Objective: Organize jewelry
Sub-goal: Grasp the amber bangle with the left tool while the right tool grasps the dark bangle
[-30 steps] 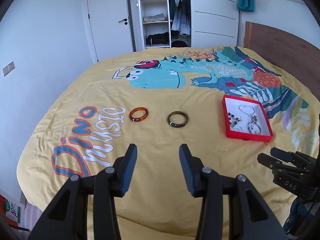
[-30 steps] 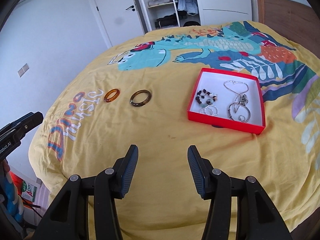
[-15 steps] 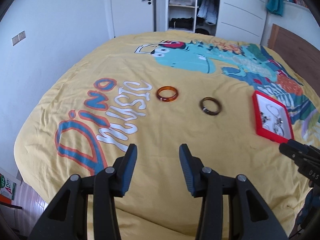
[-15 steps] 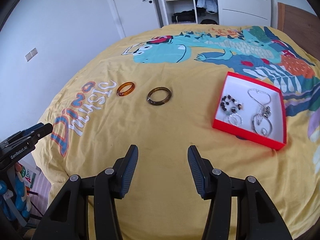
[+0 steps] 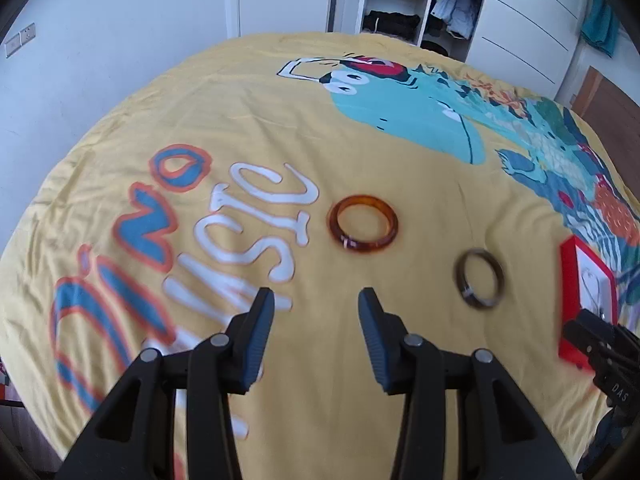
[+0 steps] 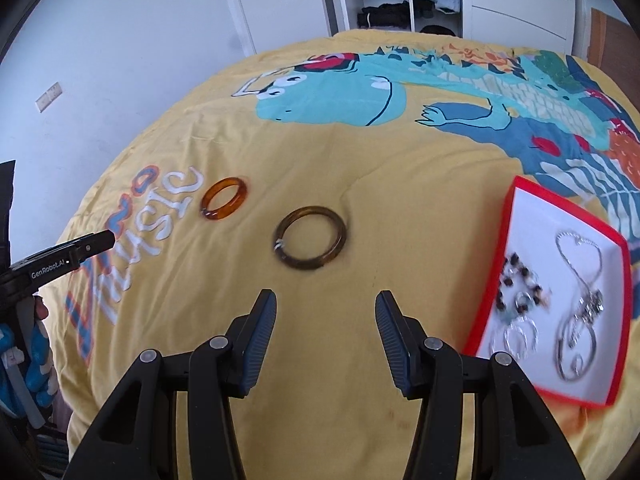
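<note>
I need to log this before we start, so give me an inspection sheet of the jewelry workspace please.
Surface: yellow dinosaur bedspread.
Job's things: amber bangle and dark bangle loose on the spread, apart; red tray holding chains and beads.
Clutter: nothing seen.
Grippers: left gripper and right gripper open, empty, above the spread.
Cables: nothing seen.
Surroundings: open wardrobe, white door.

Bare bedspread [image 6: 320, 152] surrounds both bangles (red tray [image 6: 490, 300] rightward).
</note>
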`<act>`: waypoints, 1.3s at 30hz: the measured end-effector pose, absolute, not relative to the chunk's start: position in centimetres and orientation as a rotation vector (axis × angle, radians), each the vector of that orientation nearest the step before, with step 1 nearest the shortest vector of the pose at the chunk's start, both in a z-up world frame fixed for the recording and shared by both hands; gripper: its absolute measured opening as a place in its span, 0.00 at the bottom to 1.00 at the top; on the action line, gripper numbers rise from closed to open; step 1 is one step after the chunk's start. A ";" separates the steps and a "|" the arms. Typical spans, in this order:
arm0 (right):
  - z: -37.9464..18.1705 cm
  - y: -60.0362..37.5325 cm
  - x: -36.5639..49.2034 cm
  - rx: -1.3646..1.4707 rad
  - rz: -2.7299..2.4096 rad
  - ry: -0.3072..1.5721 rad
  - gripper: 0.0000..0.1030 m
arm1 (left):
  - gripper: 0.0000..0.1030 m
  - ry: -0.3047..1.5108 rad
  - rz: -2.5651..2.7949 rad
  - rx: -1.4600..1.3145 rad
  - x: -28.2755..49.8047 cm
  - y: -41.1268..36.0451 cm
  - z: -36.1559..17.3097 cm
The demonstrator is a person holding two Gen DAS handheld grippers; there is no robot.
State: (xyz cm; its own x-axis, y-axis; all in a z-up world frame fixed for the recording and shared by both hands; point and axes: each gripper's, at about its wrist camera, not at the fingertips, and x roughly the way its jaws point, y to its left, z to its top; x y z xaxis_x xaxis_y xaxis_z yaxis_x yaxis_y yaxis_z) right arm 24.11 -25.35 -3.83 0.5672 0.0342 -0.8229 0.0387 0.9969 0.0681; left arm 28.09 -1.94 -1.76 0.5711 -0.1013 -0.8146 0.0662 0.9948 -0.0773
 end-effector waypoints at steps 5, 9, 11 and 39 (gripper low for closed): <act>-5.9 -26.8 28.9 0.085 -0.014 0.995 0.49 | 0.41 0.981 -0.099 -0.072 33.2 -3.2 -3.9; -7.6 -26.5 31.6 0.072 0.011 1.019 0.49 | 0.41 1.003 -0.113 -0.082 36.5 -4.1 -5.5; -8.6 -26.4 32.6 0.072 0.021 1.035 0.47 | 0.41 1.021 -0.103 -0.078 37.9 -4.4 -6.5; -12.5 -25.5 34.8 0.025 0.009 1.060 0.10 | 0.12 1.026 -0.060 0.085 39.1 -6.9 -11.7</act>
State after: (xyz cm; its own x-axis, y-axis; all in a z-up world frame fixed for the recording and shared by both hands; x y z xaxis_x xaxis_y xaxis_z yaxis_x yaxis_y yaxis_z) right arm 34.78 -25.45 -12.51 0.4893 0.0200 -0.8719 0.0044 0.9997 0.0254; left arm 39.08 -6.91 -11.69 0.5168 -0.0102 -0.8560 0.0895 0.9951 0.0422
